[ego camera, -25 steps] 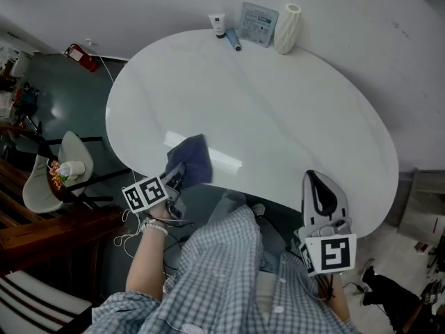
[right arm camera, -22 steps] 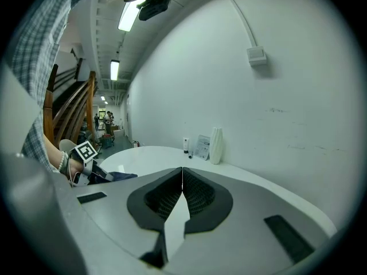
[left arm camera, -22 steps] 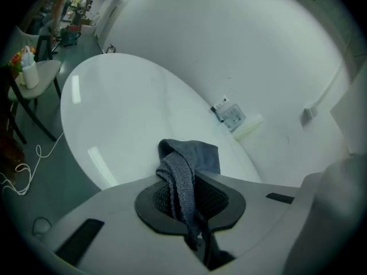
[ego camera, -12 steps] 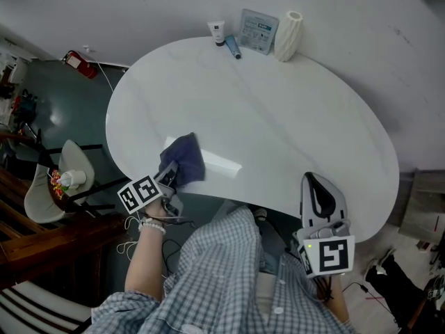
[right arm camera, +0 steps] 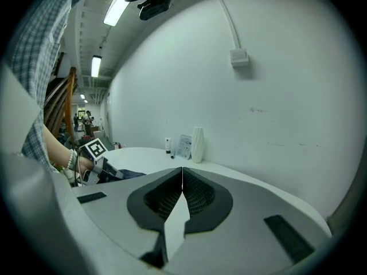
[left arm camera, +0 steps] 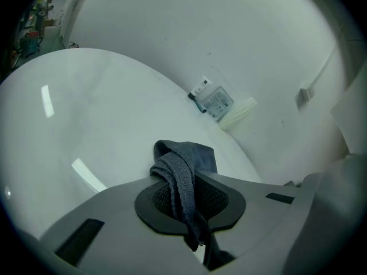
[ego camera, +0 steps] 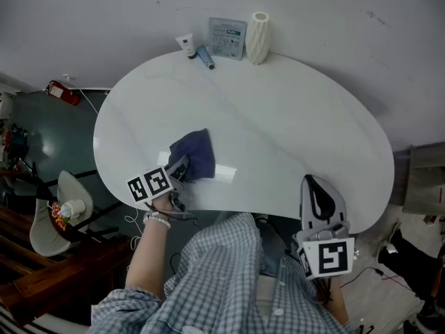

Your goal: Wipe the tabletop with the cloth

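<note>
A dark blue cloth [ego camera: 194, 154] lies on the white oval tabletop [ego camera: 278, 131] near its front left edge. My left gripper [ego camera: 178, 170] is shut on the cloth's near corner; in the left gripper view the cloth [left arm camera: 182, 171] runs from between the jaws out onto the table. My right gripper [ego camera: 319, 190] hovers at the table's front right edge, shut with nothing between its jaws [right arm camera: 182, 179].
At the table's far edge against the wall stand a white ribbed vase [ego camera: 258, 37], a flat packet [ego camera: 227, 38] and two small tubes [ego camera: 195, 51]. A chair [ego camera: 59, 211] with a bottle on it is on the floor at left.
My left gripper has pushed the cloth a little farther in from the front left edge. The head view has shifted, so the table sits lower and left. My right gripper holds its place.
</note>
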The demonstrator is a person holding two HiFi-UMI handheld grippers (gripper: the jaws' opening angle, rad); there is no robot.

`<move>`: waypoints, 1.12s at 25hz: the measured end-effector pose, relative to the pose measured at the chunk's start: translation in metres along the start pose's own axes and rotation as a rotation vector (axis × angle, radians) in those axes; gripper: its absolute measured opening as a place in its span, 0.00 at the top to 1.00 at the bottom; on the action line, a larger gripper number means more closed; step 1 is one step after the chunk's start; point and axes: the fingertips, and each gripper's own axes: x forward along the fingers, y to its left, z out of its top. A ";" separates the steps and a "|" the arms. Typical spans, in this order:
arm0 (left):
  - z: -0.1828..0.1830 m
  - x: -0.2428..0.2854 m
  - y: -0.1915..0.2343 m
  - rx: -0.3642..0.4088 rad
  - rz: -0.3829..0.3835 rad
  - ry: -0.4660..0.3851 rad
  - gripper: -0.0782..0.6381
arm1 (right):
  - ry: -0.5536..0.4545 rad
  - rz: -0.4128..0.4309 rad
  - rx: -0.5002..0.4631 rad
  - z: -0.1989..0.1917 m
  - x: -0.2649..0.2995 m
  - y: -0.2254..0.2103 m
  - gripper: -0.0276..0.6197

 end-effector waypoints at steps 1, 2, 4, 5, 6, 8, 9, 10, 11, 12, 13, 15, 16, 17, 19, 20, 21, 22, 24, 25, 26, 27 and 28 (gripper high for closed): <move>0.001 0.008 -0.008 0.015 -0.013 0.015 0.84 | 0.003 -0.012 0.005 -0.001 -0.002 -0.002 0.94; 0.001 0.017 -0.017 0.030 -0.028 0.030 0.84 | 0.006 -0.025 0.010 -0.003 -0.003 -0.005 0.94; 0.001 0.034 -0.036 0.060 -0.057 0.062 0.84 | 0.014 -0.050 0.020 -0.005 -0.007 -0.011 0.94; -0.001 0.043 -0.046 0.077 -0.070 0.082 0.84 | 0.018 -0.063 0.025 -0.007 -0.008 -0.014 0.94; -0.003 0.051 -0.056 0.096 -0.080 0.102 0.84 | 0.021 -0.074 0.030 -0.009 -0.010 -0.016 0.94; -0.009 0.067 -0.075 0.133 -0.096 0.140 0.84 | 0.026 -0.093 0.038 -0.012 -0.014 -0.020 0.94; -0.012 0.074 -0.084 0.147 -0.105 0.155 0.84 | 0.028 -0.101 0.043 -0.013 -0.016 -0.022 0.94; -0.015 0.081 -0.094 0.159 -0.114 0.170 0.84 | 0.028 -0.110 0.046 -0.014 -0.018 -0.023 0.94; -0.019 0.088 -0.104 0.171 -0.123 0.188 0.84 | 0.026 -0.119 0.049 -0.014 -0.020 -0.025 0.94; -0.023 0.095 -0.113 0.183 -0.130 0.208 0.84 | 0.025 -0.127 0.052 -0.014 -0.022 -0.027 0.94; -0.028 0.101 -0.122 0.196 -0.135 0.230 0.84 | 0.028 -0.135 0.053 -0.016 -0.023 -0.030 0.94; -0.036 0.113 -0.138 0.223 -0.150 0.267 0.84 | 0.038 -0.155 0.057 -0.019 -0.028 -0.034 0.94; -0.040 0.119 -0.147 0.238 -0.162 0.283 0.84 | 0.044 -0.165 0.058 -0.021 -0.031 -0.037 0.94; -0.044 0.124 -0.155 0.256 -0.174 0.299 0.84 | 0.052 -0.176 0.058 -0.023 -0.033 -0.039 0.94; -0.053 0.134 -0.171 0.297 -0.198 0.329 0.84 | 0.069 -0.196 0.057 -0.028 -0.038 -0.044 0.94; -0.057 0.139 -0.179 0.319 -0.209 0.344 0.84 | 0.076 -0.205 0.058 -0.030 -0.040 -0.046 0.94; -0.062 0.143 -0.186 0.341 -0.220 0.359 0.84 | 0.080 -0.213 0.061 -0.032 -0.042 -0.048 0.94; -0.068 0.147 -0.194 0.360 -0.231 0.374 0.84 | 0.083 -0.220 0.065 -0.034 -0.045 -0.050 0.94; -0.081 0.153 -0.209 0.395 -0.253 0.407 0.84 | 0.094 -0.234 0.076 -0.038 -0.049 -0.053 0.94; -0.088 0.156 -0.216 0.413 -0.265 0.424 0.84 | 0.099 -0.241 0.081 -0.040 -0.051 -0.055 0.94; -0.094 0.159 -0.224 0.432 -0.277 0.440 0.84 | 0.099 -0.247 0.084 -0.040 -0.053 -0.057 0.94; -0.101 0.162 -0.232 0.451 -0.290 0.456 0.84 | 0.098 -0.254 0.086 -0.040 -0.054 -0.059 0.94; -0.107 0.165 -0.239 0.469 -0.303 0.472 0.84 | 0.099 -0.262 0.088 -0.041 -0.055 -0.061 0.94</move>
